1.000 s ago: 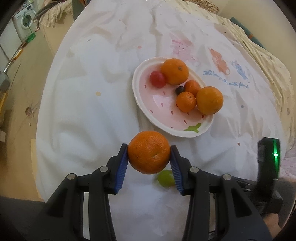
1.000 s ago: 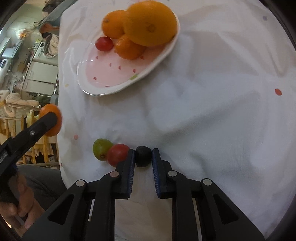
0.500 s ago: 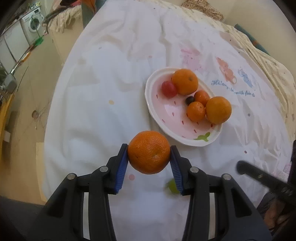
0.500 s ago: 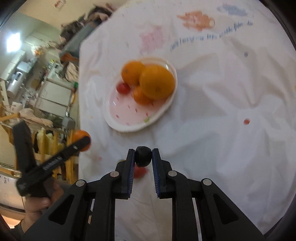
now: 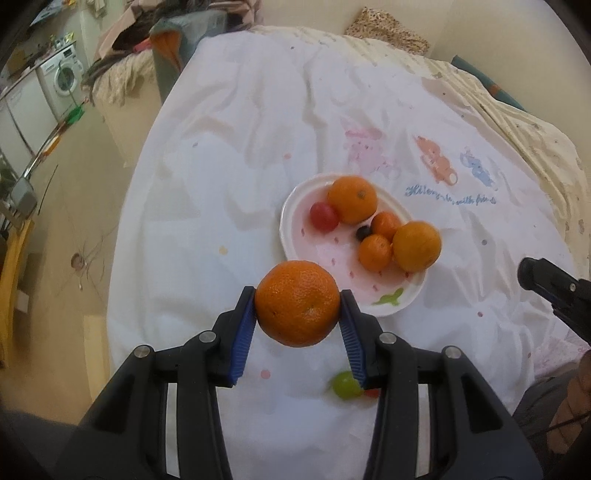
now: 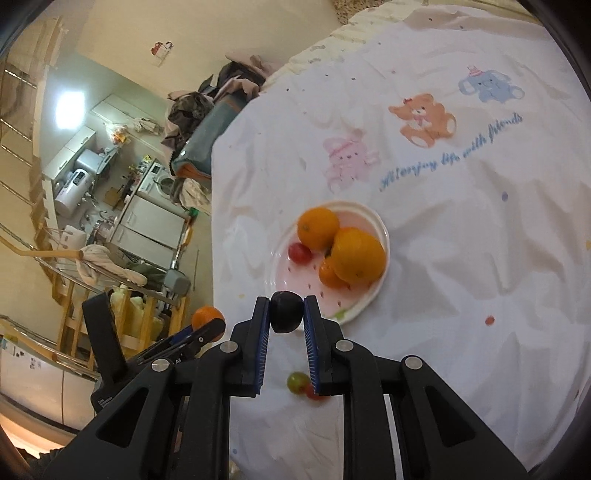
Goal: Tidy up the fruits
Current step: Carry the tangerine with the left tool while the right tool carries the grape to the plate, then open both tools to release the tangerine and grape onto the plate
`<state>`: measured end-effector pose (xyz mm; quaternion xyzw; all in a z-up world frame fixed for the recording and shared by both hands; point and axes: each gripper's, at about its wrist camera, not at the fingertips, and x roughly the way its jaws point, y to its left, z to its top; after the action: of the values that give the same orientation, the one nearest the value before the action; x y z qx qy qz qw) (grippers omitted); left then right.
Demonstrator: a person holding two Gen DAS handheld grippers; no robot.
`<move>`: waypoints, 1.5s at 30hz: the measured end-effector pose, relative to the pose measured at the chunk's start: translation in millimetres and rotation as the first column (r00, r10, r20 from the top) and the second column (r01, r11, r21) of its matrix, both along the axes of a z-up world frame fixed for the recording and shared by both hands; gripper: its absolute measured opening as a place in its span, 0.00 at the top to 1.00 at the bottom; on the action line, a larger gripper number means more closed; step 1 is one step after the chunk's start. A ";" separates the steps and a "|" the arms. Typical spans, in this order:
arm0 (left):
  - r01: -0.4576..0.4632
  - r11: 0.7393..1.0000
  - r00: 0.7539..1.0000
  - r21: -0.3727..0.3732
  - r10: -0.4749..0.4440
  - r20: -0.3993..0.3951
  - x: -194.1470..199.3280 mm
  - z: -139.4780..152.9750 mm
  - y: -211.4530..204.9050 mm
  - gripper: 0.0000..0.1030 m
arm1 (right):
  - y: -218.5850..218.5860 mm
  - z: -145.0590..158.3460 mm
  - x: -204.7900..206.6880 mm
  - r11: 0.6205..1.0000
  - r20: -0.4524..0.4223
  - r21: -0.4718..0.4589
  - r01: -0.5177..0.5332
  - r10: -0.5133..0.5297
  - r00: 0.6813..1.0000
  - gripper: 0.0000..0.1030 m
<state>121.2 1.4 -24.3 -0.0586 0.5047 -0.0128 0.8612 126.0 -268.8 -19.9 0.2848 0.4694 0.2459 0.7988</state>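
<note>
My left gripper (image 5: 297, 308) is shut on a mandarin orange (image 5: 297, 303), held above the white cloth just short of the pink plate (image 5: 321, 258). The plate holds two big oranges (image 5: 352, 199), two small mandarins (image 5: 375, 253), a red tomato (image 5: 323, 216) and a dark grape (image 5: 363, 232). My right gripper (image 6: 286, 314) is shut on a dark round fruit (image 6: 286, 312), raised above the cloth near the plate (image 6: 364, 301). A green fruit (image 6: 297, 382) and a red tomato (image 6: 314, 393) lie on the cloth below it. The left gripper with its orange (image 6: 207, 318) shows at the lower left.
The cloth (image 5: 258, 147) with cartoon animals covers a bed-like surface that drops off at the left to a tan floor (image 5: 74, 221). A clothes pile (image 5: 155, 33) and washing machine (image 5: 62, 81) stand beyond. A person's hand (image 5: 572, 413) shows at the right edge.
Both grippers rose with their fruit, the right one much more and tilting up so the plate shrank and the room came into view. The green fruit and tomato stayed on the cloth.
</note>
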 end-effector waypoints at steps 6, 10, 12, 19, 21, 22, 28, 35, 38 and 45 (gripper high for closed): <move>0.043 0.999 0.999 0.004 -0.044 0.018 17.0 11.5 -5.5 0.61 | 6.2 1.0 20.9 0.999 0.000 -0.017 -0.027 0.027 1.000 0.81; 0.056 0.998 0.998 0.012 -0.056 0.004 35.3 9.3 -6.6 0.61 | 11.5 2.5 35.0 0.999 0.003 -0.028 -0.046 0.046 0.999 0.81; 0.063 0.998 0.998 0.017 -0.063 -0.002 44.4 7.5 -8.0 0.61 | 15.1 1.6 46.0 0.998 0.002 -0.039 -0.057 0.057 0.998 0.81; 0.082 0.996 0.996 0.026 -0.081 -0.027 75.1 -9.5 -11.5 0.61 | 30.1 -12.0 81.8 0.989 -0.020 -0.106 -0.100 0.098 0.995 0.81; 0.081 0.996 0.996 0.029 -0.079 -0.051 81.7 -21.3 -12.2 0.61 | 32.3 -18.3 90.8 0.987 -0.032 -0.119 -0.106 0.103 0.994 0.81; 0.083 0.996 0.995 0.032 -0.081 -0.066 84.3 -28.0 -13.0 0.61 | 32.8 -21.1 93.8 0.987 -0.036 -0.121 -0.107 0.104 0.994 0.81; 0.090 0.995 0.989 0.053 -0.083 -0.121 97.0 -56.6 -19.6 0.61 | 40.0 -44.0 113.2 0.985 -0.072 -0.123 -0.122 0.113 0.991 0.81; 0.129 0.991 0.982 0.041 -0.121 -0.147 108.8 -79.0 -30.3 0.61 | 53.1 -66.8 123.6 0.980 -0.120 -0.133 -0.149 0.134 0.984 0.81; 0.140 0.990 0.978 0.034 -0.133 -0.159 110.3 -84.8 -35.4 0.61 | 58.3 -68.4 125.7 0.979 -0.125 -0.128 -0.157 0.141 0.982 0.81; 0.149 0.988 0.977 0.051 -0.139 -0.162 112.8 -91.8 -39.5 0.60 | 64.4 -76.7 129.0 0.977 -0.145 -0.126 -0.170 0.152 0.978 0.81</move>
<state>233.9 -38.1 -116.1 0.0042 0.5745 -0.0547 0.8167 255.1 -204.4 -96.6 0.2059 0.5596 0.2572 0.7605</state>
